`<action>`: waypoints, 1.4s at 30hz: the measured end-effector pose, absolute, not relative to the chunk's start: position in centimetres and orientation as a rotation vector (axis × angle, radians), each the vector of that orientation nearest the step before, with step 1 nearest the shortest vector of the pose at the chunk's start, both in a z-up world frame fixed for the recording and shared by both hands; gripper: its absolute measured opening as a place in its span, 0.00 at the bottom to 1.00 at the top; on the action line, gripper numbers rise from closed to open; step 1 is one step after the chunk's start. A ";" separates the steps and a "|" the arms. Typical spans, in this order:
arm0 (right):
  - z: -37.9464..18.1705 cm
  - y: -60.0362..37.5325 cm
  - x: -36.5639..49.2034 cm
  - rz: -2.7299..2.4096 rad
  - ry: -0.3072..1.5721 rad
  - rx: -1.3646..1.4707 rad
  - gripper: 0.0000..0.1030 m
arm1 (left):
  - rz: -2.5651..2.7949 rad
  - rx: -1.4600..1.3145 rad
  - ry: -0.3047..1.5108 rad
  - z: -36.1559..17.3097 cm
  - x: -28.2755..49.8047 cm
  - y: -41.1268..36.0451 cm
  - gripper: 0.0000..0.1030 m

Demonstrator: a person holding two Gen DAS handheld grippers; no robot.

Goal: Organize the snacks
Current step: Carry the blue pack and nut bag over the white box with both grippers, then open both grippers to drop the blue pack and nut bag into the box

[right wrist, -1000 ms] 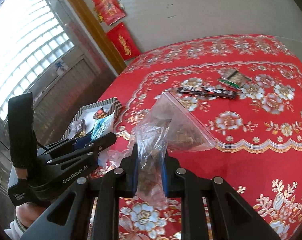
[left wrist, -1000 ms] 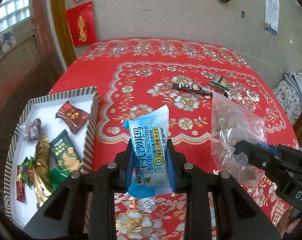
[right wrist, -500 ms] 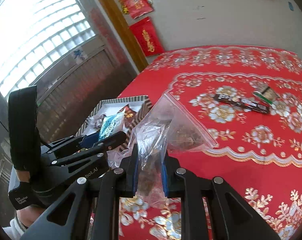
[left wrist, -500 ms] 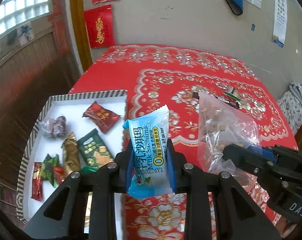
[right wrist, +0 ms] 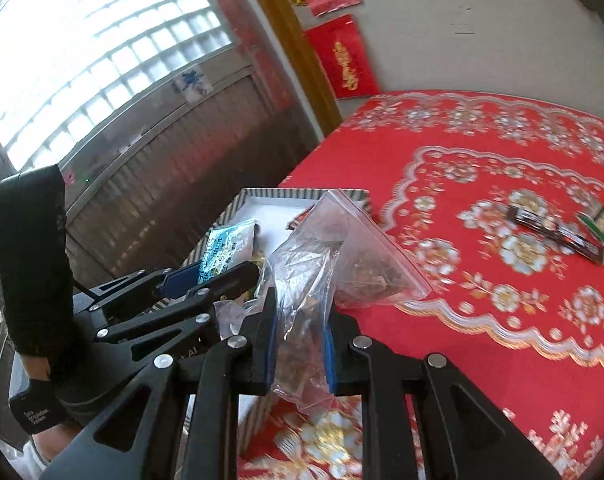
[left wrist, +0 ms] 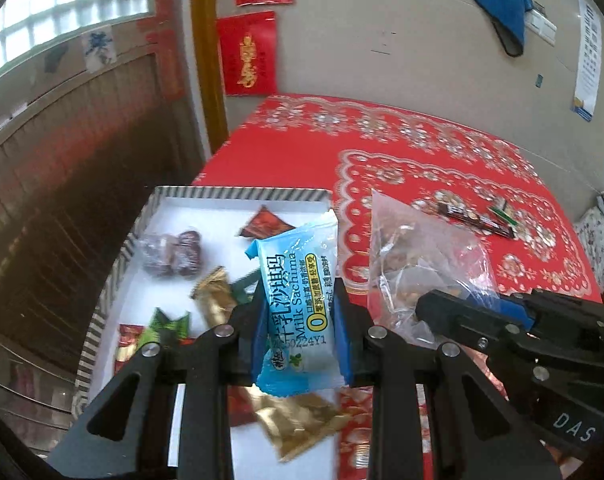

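Closest to the left camera, the left tool [left wrist: 300, 320] holds a light blue snack packet [left wrist: 298, 308] upright between its two fingers, pressed on both sides. This packet hangs above a white tray [left wrist: 206, 208] with a striped rim, which sits at the left edge of the counter [left wrist: 429, 168]. Under the packet and beside it, the tray carries a gold wrapper [left wrist: 298, 420], a green wrapper [left wrist: 164, 326], a second gold wrapper [left wrist: 214, 296], a dark red candy bundle [left wrist: 174, 252] and, farther back, a red packet [left wrist: 266, 224].

Just to the right, the right tool [right wrist: 300, 340] grips the crumpled lower part of a clear plastic bag [right wrist: 341, 264]; brown snacks show inside it. The bag stands up from the fingers, with its upper corner in front of the tray's right wall.

Farther on the red flowered cloth [right wrist: 481, 312], a long dark snack bar [right wrist: 553, 236] lies flat, with a small green-edged packet [right wrist: 597, 220] just beside it, both well apart from the tray.
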State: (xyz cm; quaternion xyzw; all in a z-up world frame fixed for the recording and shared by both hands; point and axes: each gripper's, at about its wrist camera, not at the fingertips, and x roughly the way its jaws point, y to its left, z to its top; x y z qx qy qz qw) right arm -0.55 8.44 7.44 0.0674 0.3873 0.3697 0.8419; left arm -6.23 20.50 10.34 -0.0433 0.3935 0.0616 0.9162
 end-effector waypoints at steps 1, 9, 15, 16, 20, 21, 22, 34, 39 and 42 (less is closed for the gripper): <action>7.5 9.0 -0.4 0.787 0.819 0.135 0.17 | 0.135 -0.093 0.811 10.4 -6.2 21.1 0.30; 5.6 13.8 2.2 0.812 0.889 0.100 0.17 | 0.214 -0.134 0.833 9.5 -6.9 26.7 0.30; 3.8 16.9 3.0 0.827 0.940 0.039 0.17 | 0.260 -0.163 0.862 7.7 -7.7 29.8 0.30; 3.7 17.1 3.1 0.824 0.944 0.033 0.17 | 0.266 -0.165 0.872 7.2 -7.7 30.2 0.30; 3.4 16.7 3.0 0.827 0.956 0.057 0.19 | 0.270 -0.182 0.909 5.6 -7.7 30.6 0.30; 3.4 16.3 2.9 0.831 0.961 0.073 0.19 | 0.268 -0.191 0.919 5.3 -7.7 30.7 0.30; 3.5 16.1 2.9 0.836 0.964 0.089 0.19 | 0.261 -0.211 0.928 5.0 -7.7 30.8 0.30; 5.6 10.8 0.2 0.848 0.880 0.132 0.57 | 0.325 -0.155 0.894 5.9 -8.4 30.0 0.76; 4.4 6.7 0.6 0.752 0.885 0.111 0.59 | 0.272 -0.174 0.844 8.5 -8.5 27.8 0.81; 3.6 2.6 1.4 0.666 0.883 0.109 0.59 | 0.199 -0.155 0.826 9.9 -7.6 25.0 0.83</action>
